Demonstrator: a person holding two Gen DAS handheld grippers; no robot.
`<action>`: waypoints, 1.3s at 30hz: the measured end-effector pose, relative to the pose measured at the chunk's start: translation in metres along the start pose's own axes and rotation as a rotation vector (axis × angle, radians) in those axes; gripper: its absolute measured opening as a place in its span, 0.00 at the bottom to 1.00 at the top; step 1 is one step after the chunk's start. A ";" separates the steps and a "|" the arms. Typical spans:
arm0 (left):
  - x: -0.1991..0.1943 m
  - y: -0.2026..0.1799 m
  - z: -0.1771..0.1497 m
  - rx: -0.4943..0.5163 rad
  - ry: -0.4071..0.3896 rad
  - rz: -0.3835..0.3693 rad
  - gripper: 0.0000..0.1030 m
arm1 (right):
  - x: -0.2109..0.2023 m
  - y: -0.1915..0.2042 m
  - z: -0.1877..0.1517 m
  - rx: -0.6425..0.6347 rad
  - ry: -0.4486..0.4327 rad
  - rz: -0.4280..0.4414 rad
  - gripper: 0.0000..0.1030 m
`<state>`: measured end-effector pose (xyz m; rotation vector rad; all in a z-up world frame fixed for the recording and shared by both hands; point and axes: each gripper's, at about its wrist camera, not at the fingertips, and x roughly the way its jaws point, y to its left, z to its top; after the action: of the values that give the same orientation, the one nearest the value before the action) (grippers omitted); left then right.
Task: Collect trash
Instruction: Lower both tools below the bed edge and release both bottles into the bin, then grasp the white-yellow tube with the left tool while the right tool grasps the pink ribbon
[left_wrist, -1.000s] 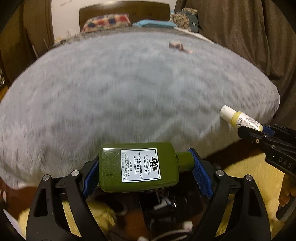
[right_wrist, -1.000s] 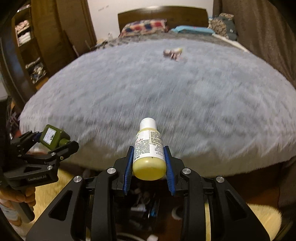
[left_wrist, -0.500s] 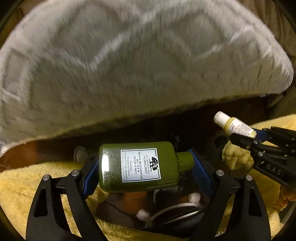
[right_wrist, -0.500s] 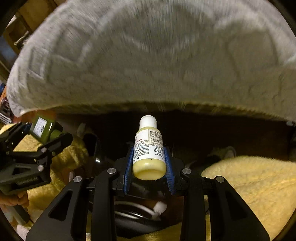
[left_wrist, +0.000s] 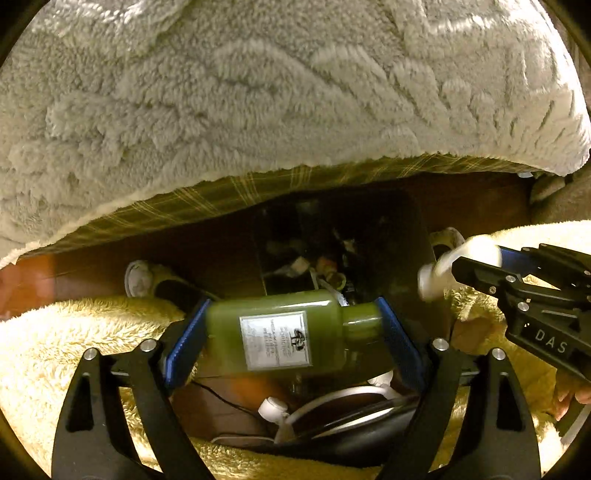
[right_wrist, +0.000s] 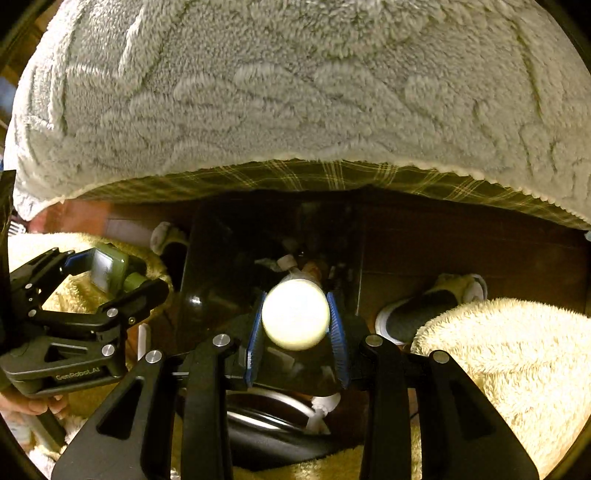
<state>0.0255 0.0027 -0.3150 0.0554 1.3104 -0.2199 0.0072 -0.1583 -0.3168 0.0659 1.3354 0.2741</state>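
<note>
Left gripper (left_wrist: 291, 332): clamped end to end on a green lotion bottle (left_wrist: 280, 334), base against one blue pad, cap against the other; held flat above the black bin (left_wrist: 413, 236), presumably for a drop.
Right gripper (right_wrist: 295, 319): clenched on the sides of a small yellow bottle (right_wrist: 295, 314), tipped nose-down so only the round base shows, aimed into the same bin (right_wrist: 207, 258).
Bin contents: scraps and a few other small items, dim and hard to name.
Obstacles: white cable (left_wrist: 280, 410) and dark rounded object just below the jaws; slippers (right_wrist: 424, 314) either side of the bin.
Beyond: grey fleece blanket (left_wrist: 258, 92) and plaid sheet edge (right_wrist: 332, 173) overhanging the bin's far side.
</note>
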 end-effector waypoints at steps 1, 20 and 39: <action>0.001 0.001 0.000 0.001 -0.005 0.000 0.85 | 0.000 -0.002 0.001 0.002 -0.003 0.001 0.44; -0.139 0.002 0.052 0.015 -0.364 0.055 0.92 | -0.149 -0.013 0.045 0.011 -0.417 -0.166 0.97; -0.182 -0.009 0.149 0.066 -0.515 0.118 0.92 | -0.206 -0.019 0.140 0.007 -0.582 -0.214 0.97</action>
<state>0.1224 -0.0070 -0.1004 0.1235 0.7839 -0.1626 0.1032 -0.2093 -0.0920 0.0064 0.7556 0.0578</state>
